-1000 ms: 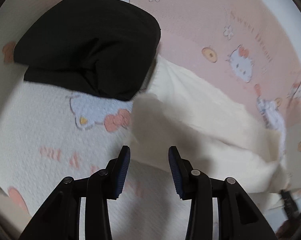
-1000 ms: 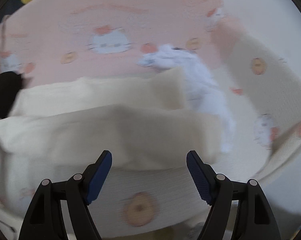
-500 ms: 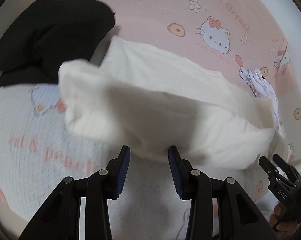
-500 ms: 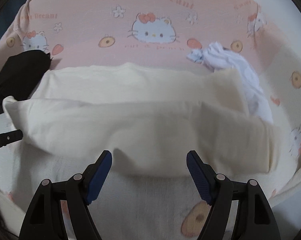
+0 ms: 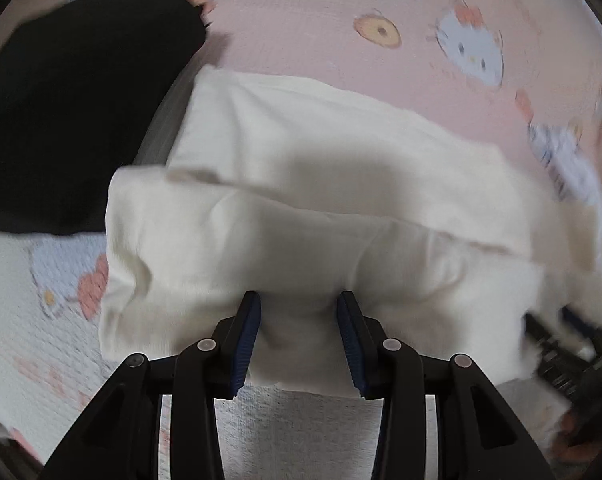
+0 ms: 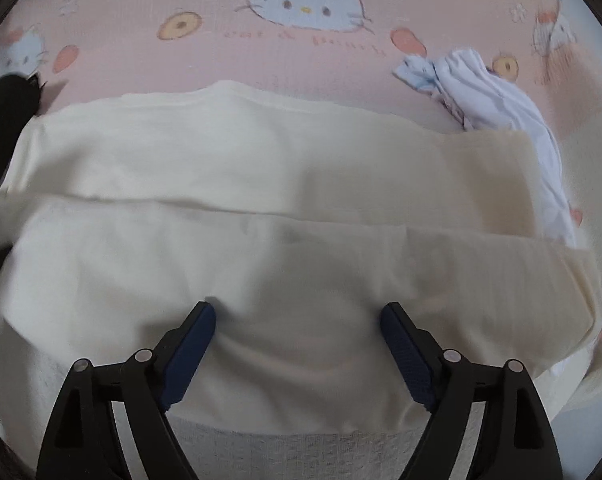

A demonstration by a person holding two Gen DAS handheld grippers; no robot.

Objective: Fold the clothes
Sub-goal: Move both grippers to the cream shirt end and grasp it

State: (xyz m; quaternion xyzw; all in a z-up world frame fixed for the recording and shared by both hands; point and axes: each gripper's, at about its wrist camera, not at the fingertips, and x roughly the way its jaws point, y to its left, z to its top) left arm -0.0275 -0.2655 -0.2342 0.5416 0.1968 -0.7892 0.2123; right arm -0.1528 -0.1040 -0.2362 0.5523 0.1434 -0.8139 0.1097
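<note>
Left wrist view: shows the left gripper (image 5: 299, 308) low over the cream garment (image 5: 301, 208), fingers released and parted, with cloth bunched in the gap but not pinched. Finds that garment lying across the printed bed cover (image 5: 301, 20), its near half doubled over the far half so that a long fold edge runs crosswise. Places a black garment (image 5: 73, 120) just beside its left end, possibly touching, and a pale white garment (image 5: 569, 160) at its right end. Catches the right gripper only as a dark blur at the right rim. Reads the low, open stance as either pressing the fold flat or readying a pinch on the near edge; cannot tell which

Right wrist view: shows the right gripper (image 6: 297, 316) with fingers spread wide, clasping nothing, resting on or just over the near layer of the same cream garment (image 6: 261, 160). Confirms the fold edge running from left to right, the upper layer stopping short of the far hem. Shows the white garment (image 6: 501, 100) crumpled, its lower part tucked behind the cream one's right end, and the black garment (image 6: 5, 120) at the left rim. Suggests a fold laid but not squared: wrinkled near layer, right end wider than left
</note>
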